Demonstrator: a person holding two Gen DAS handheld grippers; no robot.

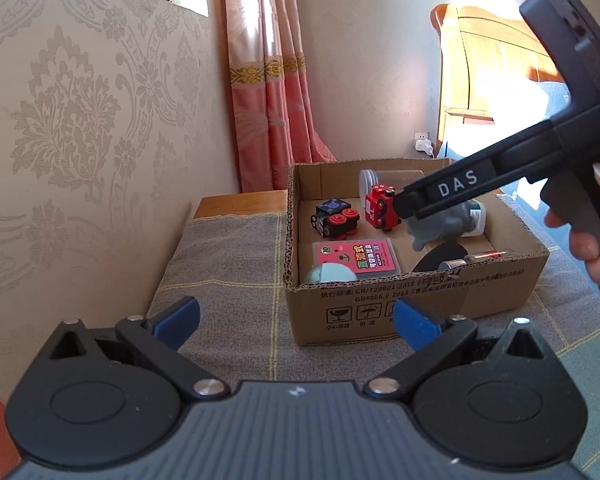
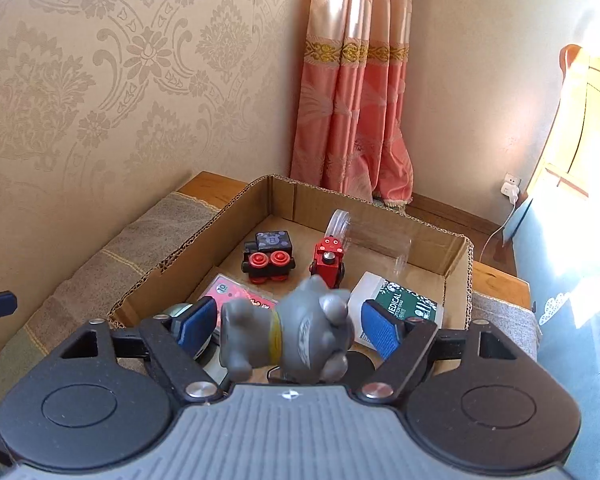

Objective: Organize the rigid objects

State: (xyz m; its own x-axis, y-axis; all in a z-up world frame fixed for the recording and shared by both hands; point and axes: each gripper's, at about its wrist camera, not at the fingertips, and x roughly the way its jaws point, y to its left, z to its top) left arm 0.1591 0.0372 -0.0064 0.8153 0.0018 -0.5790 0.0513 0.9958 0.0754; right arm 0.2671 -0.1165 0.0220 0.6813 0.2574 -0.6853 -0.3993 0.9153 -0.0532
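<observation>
Patterned beige wallpaper backs the cloth-covered counter (image 1: 236, 264), where the right tool (image 2: 288, 326), spread wide, releases a light, stiff grey animal figurine (image 2: 300, 336), best gripped across its body, above the open cardboard box (image 2: 458, 264); left tool (image 1: 296, 320) wide, empty

Left gripper (image 1: 296, 318) jaws spread wide, right gripper (image 2: 288, 326) jaws parted, angled downward.

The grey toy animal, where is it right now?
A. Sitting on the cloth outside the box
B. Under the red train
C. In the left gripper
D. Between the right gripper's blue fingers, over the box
D: the right wrist view shows the grey toy animal between the right gripper's spread blue pads, above the cardboard box; the pads do not press on it.
</observation>
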